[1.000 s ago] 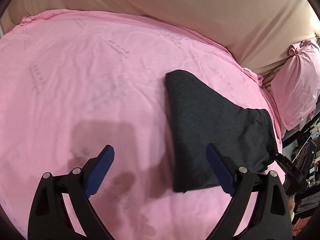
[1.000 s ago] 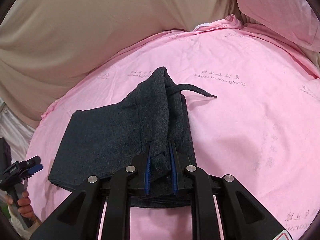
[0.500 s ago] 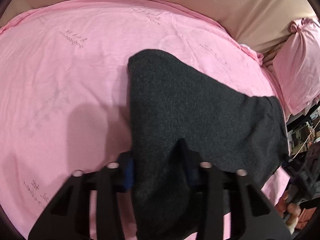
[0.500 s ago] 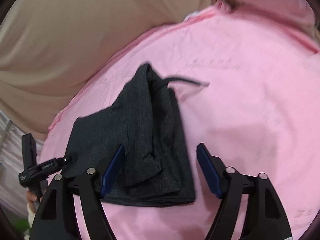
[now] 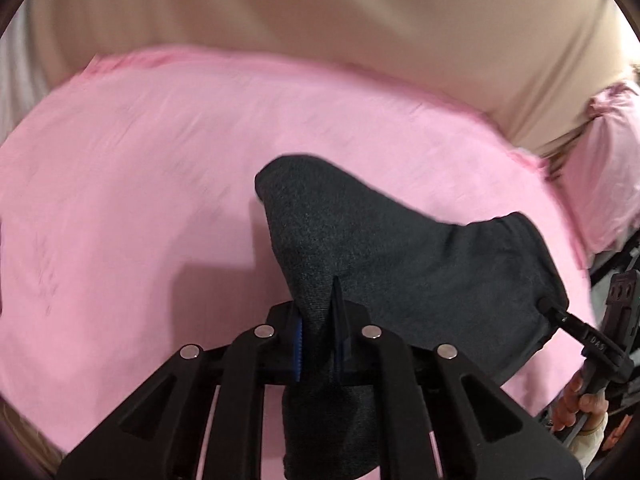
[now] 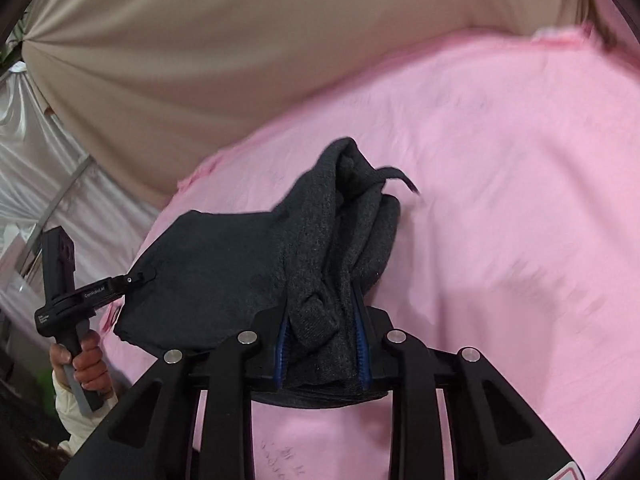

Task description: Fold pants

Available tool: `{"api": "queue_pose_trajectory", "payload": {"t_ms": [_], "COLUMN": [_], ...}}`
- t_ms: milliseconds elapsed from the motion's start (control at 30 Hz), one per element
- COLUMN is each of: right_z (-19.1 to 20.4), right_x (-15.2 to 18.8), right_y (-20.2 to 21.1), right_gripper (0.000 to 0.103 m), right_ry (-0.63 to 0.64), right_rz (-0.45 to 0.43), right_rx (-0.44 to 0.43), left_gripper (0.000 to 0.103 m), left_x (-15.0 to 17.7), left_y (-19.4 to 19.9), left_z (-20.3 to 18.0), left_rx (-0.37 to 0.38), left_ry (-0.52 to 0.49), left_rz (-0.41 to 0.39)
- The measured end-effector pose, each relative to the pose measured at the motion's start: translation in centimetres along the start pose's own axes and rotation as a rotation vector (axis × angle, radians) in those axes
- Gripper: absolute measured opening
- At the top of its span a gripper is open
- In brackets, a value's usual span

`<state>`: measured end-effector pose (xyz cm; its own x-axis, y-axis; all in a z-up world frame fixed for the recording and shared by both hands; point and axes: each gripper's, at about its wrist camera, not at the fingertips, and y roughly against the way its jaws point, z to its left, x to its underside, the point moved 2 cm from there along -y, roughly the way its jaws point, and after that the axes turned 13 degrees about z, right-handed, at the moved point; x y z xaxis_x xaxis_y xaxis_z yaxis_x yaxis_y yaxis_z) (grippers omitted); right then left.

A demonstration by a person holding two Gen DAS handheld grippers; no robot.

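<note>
The left gripper [image 5: 318,344] is clamped on one end of the dark grey pants [image 5: 400,264], which hang folded above the pink bed sheet [image 5: 140,184]. The right gripper [image 6: 322,340] has just been closing its jaws and now pinches the bunched waistband end with its drawstring [image 6: 396,176].

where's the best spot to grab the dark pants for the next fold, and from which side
Grip the pants at the two near corners of the folded bundle, coming in low from the near edge of the pink sheet. The layers stack there, so the left gripper and right gripper each pinch all the layers at once.
</note>
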<state>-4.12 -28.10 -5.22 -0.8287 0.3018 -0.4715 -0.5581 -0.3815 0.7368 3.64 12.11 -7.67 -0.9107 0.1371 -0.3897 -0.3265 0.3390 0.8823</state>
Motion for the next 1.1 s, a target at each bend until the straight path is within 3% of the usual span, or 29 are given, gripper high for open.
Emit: {"api": "queue_pose_trajectory", "payload": {"t_ms": [33, 67, 167, 267, 400, 533, 600, 767, 867, 933, 967, 1033, 1100], "right_z": [-0.5, -0.8, -0.9, 0.4, 2.6, 3.2, 2.9, 4.2, 3.0, 0.0, -1.1, -1.8, -1.5], "right_x": [0.7, 1.2, 1.4, 0.8, -2.0, -5.5, -5.8, -4.0, -3.6, -3.3, -3.0, -2.4, -1.8], "right_y": [-1.1, -1.2, 0.4, 3.2, 3.6, -0.8, -3.1, 2.3, 2.9, -0.1, -0.8, 0.4, 2.0], "right_gripper": [0.03, 0.033, 0.053, 0.057, 0.072, 0.071, 0.025, 0.005, 0.006, 0.014, 0.025, 0.025, 0.039], "right_ry": [-0.013, -0.012, -0.052, -0.016, 0.064, 0.108, 0.121, 0.106, 0.101, 0.056, 0.022, -0.035, -0.038], "right_rz": [0.011, -0.033, -0.036, -0.104, -0.113, -0.044, 0.013, -0.107, -0.097, -0.001, 0.013, -0.036, -0.082], "right_rx": [0.028, 0.023, 0.057, 0.123, 0.125, 0.162, 0.234, 0.122, 0.124, 0.22, 0.207, 0.109, 0.114], "left_gripper": [0.011, 0.015, 0.025, 0.072, 0.074, 0.074, 0.074, 0.074, 0.074, 0.074, 0.075, 0.075, 0.077], "left_x": [1.0, 2.1, 3.0, 2.3, 1.8, 1.1, 0.9, 0.6, 0.8, 0.8, 0.9, 1.0, 1.1], "left_y": [-1.7, -3.3, -2.9, -1.4, -0.6, -1.6, -2.5, -4.2, -5.0, -5.4, -5.5, -5.3, -5.2], "left_z": [1.2, 2.2, 2.5, 2.0, 0.1, -1.1, -1.2, -0.1, 0.1, 0.0, -0.1, -0.2, -0.1], "left_rx": [0.011, 0.025, 0.022, 0.021, -0.055, -0.058, -0.096, -0.124, -0.12, -0.126, -0.129, -0.135, -0.14], "left_ry": [0.017, 0.043, 0.061, 0.085, 0.033, 0.015, 0.014, 0.042, 0.044, 0.046, 0.043, 0.046, 0.045], "left_rz": [0.051, 0.082, 0.0, -0.057, -0.103, -0.078, -0.066, -0.011, 0.012, 0.017, 0.016, 0.015, 0.018]}}
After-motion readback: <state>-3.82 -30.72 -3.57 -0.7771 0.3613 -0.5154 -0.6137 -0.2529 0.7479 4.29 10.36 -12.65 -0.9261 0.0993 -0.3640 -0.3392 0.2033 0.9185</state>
